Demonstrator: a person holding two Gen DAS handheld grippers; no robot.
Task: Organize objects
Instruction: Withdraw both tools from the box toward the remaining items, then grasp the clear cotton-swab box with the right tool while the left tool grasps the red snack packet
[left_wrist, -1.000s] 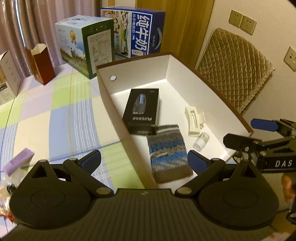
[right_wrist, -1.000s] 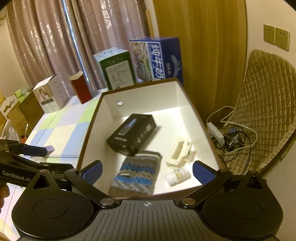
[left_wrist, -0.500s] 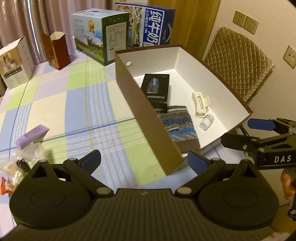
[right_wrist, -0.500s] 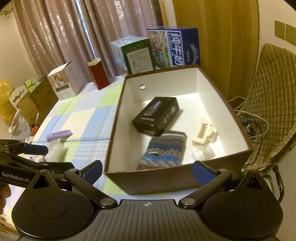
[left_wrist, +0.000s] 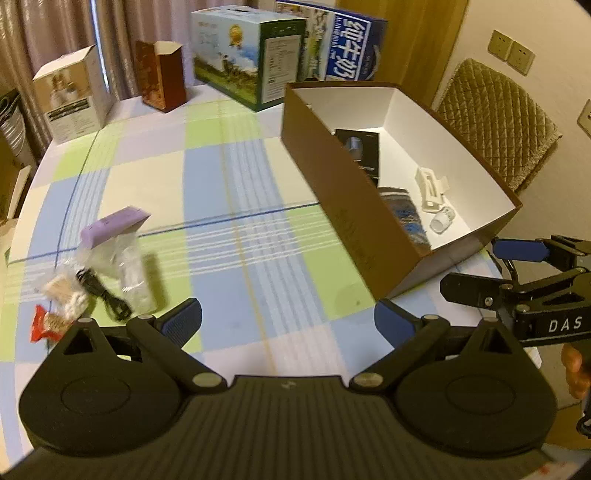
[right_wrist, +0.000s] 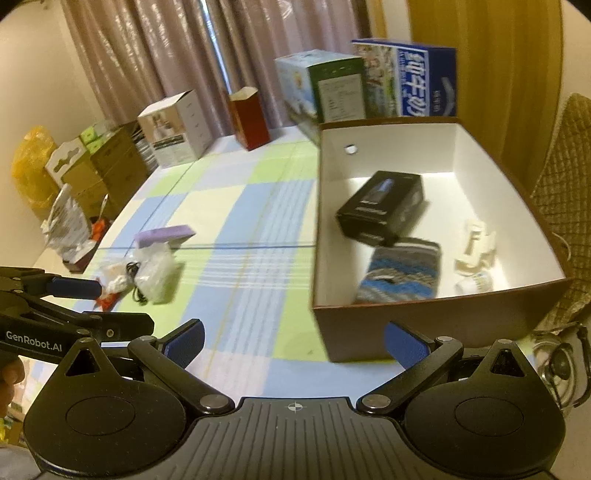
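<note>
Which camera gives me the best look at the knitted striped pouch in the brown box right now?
The right wrist view. There the striped pouch lies almost fully exposed on the white floor of the brown box, next to the black carton. In the left wrist view the box's near wall hides most of the pouch, leaving only a narrow strip.

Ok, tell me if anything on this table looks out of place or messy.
A loose heap lies on the tablecloth, outside the brown box: a purple box, a clear plastic bag, a black cable and a red wrapper. Inside the box, the black carton sits askew. Both grippers are open and empty.
</note>
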